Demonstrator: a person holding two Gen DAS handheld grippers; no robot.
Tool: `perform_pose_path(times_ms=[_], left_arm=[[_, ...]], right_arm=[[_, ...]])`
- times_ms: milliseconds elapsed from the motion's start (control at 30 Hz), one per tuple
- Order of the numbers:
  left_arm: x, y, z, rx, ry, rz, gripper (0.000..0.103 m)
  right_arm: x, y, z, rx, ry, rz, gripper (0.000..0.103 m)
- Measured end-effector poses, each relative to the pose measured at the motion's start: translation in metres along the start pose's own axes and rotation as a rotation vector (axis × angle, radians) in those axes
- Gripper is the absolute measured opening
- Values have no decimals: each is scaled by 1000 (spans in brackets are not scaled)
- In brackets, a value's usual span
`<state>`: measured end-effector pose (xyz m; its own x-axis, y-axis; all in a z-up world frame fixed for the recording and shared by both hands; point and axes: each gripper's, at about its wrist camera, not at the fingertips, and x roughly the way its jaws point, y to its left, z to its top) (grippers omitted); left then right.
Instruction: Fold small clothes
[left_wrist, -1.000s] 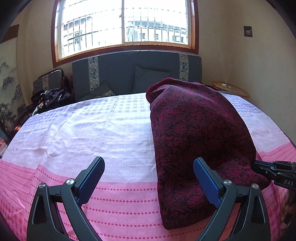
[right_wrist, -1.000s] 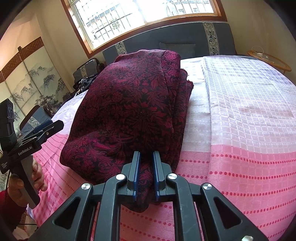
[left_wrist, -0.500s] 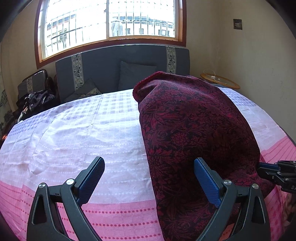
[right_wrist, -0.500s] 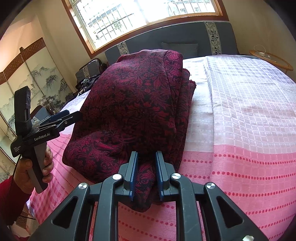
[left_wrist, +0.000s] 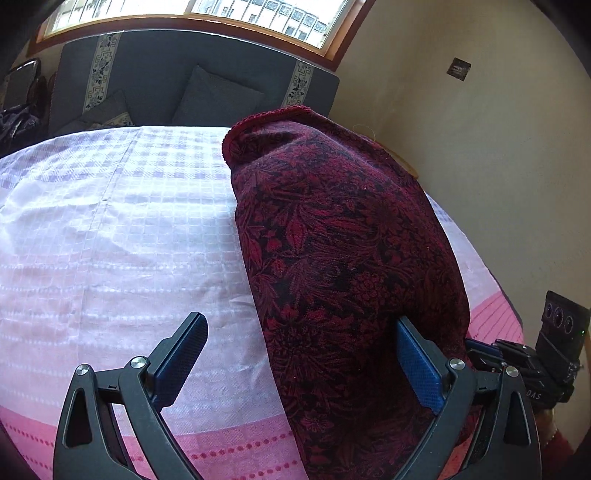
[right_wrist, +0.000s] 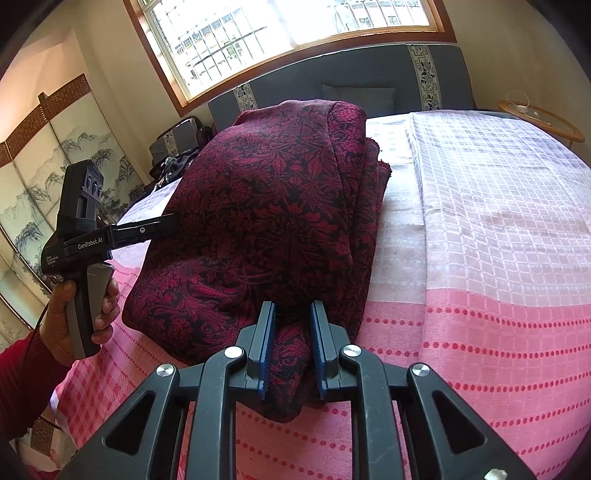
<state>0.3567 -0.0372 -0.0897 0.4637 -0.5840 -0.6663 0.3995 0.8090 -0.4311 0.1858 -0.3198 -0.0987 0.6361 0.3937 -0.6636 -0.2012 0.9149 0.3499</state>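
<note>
The left gripper (left_wrist: 299, 354) has its 2 fingers wide apart. The near left edge of the dark red cloth (left_wrist: 343, 266) lies between them, and the right finger (left_wrist: 417, 365) is touching the cloth while the left finger hangs over the bare bed sheet (left_wrist: 110, 240). It is not holding anything yet. To do this step well, I think it should slide a bit more forward so both fingers reach past the cloth edge, then squeeze on all the layers at once. If it grabs only the top layer, the fold may come out crooked.

The right gripper (right_wrist: 291, 347) is pinched on the near corner of the dark red cloth (right_wrist: 273, 206). A bunch of cloth sits tight between its 2 fingers. It should hold firm and stay level with the left gripper, so both corners lift together.

The cloth is a long folded pile on the bed, running away from both grippers toward the window (right_wrist: 288, 29).

1 second ago the left gripper sat farther back and lower, and its view showed lots of pink sheet in front. Now it has come closer and tipped, so the cloth fills more of its view. The right gripper is still clamped on the same corner, though its fingers look a little wider apart than before.
</note>
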Motion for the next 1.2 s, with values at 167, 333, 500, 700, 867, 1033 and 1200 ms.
perform_pose_path(times_ms=[167, 333, 500, 700, 867, 1033, 1200], left_arm=[[10, 21, 3, -87, 36, -150, 98], [16, 34, 5, -153, 72, -311, 98], [32, 27, 20, -134, 142, -432, 98], [39, 1, 18, -2, 108, -282, 98], [39, -14, 15, 47, 98, -193, 93], [38, -14, 10, 40, 92, -200, 92], [35, -12, 6, 43, 88, -195, 92]], right_arm=[[0, 1, 0, -4, -1, -5, 16], [0, 2, 0, -2, 0, -3, 16], [0, 1, 0, -2, 0, -3, 16], [0, 1, 0, -4, -1, -5, 16], [-1, -4, -1, 24, -9, 20, 19], [-21, -6, 2, 46, -109, 19, 35], [-43, 8, 74, -6, -170, 92, 35]])
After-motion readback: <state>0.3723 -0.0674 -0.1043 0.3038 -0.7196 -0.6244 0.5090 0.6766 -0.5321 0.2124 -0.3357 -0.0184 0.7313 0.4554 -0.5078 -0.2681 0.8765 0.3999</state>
